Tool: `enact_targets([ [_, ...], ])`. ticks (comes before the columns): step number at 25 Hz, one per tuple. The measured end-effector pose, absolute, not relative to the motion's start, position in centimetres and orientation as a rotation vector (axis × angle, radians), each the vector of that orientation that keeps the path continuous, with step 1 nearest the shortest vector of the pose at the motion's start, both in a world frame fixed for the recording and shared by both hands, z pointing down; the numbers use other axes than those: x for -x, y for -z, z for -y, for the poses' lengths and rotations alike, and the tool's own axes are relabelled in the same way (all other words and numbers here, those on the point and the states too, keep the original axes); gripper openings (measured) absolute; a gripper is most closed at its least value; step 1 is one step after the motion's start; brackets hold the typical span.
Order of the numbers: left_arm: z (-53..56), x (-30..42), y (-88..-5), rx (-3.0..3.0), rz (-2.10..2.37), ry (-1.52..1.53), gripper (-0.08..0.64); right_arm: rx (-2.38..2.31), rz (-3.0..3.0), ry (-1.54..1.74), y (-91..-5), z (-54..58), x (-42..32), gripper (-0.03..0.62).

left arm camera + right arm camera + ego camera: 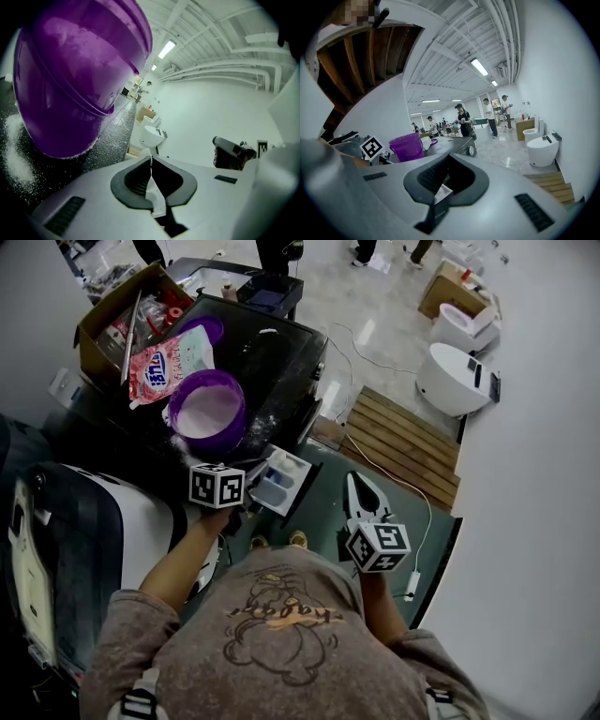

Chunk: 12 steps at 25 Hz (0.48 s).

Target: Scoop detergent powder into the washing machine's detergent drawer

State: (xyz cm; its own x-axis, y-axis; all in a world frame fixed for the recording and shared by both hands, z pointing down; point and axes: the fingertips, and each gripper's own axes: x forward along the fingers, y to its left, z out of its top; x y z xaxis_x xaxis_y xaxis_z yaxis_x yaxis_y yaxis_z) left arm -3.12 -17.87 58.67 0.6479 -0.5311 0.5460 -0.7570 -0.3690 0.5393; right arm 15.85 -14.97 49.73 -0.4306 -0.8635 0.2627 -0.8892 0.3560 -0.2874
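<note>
So, which step are we on?
Likely before the first scoop; our left gripper (151, 161), jaws pressed together on nothing, sits just beside the purple tub (206, 413) of white powder; spilled grains (16, 159) dot the dark machine top (281, 362); no scoop shows.
And further right?
We see the detergent drawer (279, 479) pulled open, contents unclear; our right gripper (359, 486) hangs closed and empty; next we need a scoop.
</note>
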Motion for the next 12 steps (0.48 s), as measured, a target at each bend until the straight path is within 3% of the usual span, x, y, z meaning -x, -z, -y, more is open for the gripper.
enact_targets([
  [12, 18.0, 2.2, -59.9, -2.218, 1.097, -0.652, 0.023, -1.660, 2.519, -0.624, -50.1, 14.8, -16.2, 0.002],
])
